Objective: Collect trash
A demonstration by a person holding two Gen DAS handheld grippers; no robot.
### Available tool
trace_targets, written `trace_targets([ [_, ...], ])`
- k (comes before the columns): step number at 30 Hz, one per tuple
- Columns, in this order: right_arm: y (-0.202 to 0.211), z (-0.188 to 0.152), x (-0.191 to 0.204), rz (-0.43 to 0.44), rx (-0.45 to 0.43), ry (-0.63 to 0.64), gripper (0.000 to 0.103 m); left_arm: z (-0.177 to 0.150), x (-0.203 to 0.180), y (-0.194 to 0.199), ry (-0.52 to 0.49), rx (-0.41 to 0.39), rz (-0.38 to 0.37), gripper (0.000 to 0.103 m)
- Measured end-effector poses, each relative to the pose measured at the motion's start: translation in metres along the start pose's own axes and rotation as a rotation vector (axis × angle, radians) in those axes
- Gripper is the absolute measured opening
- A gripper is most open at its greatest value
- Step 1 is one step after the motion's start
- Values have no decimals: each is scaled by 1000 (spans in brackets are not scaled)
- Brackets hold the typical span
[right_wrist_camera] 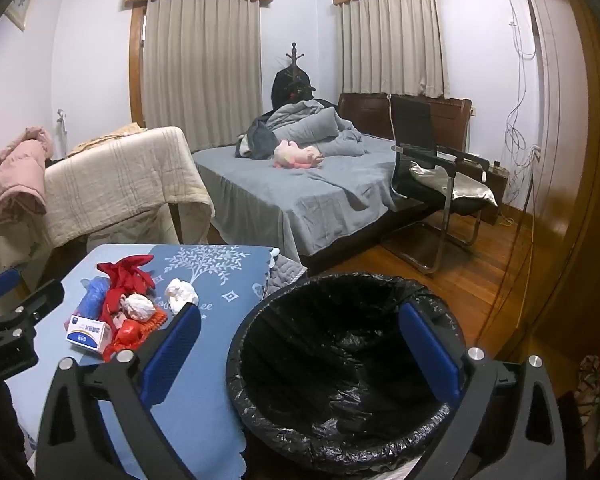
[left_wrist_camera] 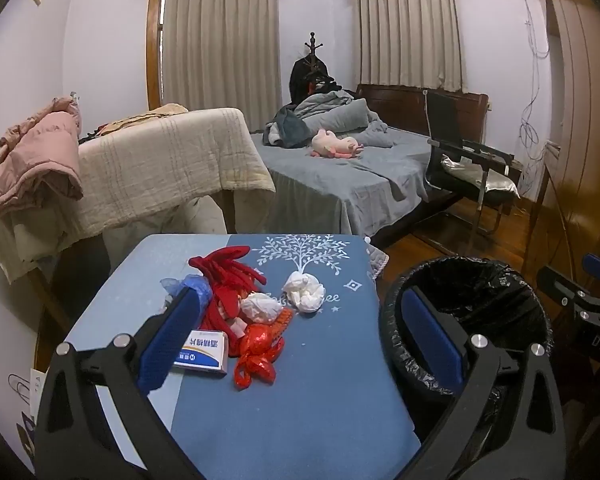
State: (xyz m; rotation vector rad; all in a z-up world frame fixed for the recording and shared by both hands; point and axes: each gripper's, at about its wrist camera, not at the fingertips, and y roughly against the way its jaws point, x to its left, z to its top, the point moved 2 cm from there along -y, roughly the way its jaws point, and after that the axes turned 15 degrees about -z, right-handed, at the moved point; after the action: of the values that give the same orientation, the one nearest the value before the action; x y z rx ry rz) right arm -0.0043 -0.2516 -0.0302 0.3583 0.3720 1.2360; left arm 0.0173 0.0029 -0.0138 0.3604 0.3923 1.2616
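Trash (left_wrist_camera: 240,320) is all sitting in a heap on our blue table (left_wrist_camera: 300,400), nothing collected so far. Our left gripper (left_wrist_camera: 300,340) and right gripper (right_wrist_camera: 300,352) both hang empty, jaws wide apart. Just beside the table, the bin (right_wrist_camera: 340,360) looks empty, so basically everything's left.

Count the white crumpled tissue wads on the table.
2. One wad lies at the foot of the tree print on the blue cloth; a second wad sits left of it, against the red trash pile. More may be buried under that pile.
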Motion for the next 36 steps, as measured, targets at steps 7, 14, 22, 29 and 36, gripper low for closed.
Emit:
trace_targets([
  [7, -1, -1, 1, -1, 1, 2, 97, 1, 0, 0, 2, 1, 0, 98],
  [14, -1, -2, 2, -1, 4, 3, 97, 1, 0, 0, 4, 1, 0, 98],
  [22, -2, -2, 2, -2, 5, 4, 97, 1, 0, 0, 4, 2, 0, 98],
  [29, -2, -2, 3, -1, 6, 5, 97, 0, 1, 0, 4, 2, -1, 98],
  [36, -3, -2, 4, -2, 8, 5, 97, 0, 1, 0, 5, 4, 0, 98],
])
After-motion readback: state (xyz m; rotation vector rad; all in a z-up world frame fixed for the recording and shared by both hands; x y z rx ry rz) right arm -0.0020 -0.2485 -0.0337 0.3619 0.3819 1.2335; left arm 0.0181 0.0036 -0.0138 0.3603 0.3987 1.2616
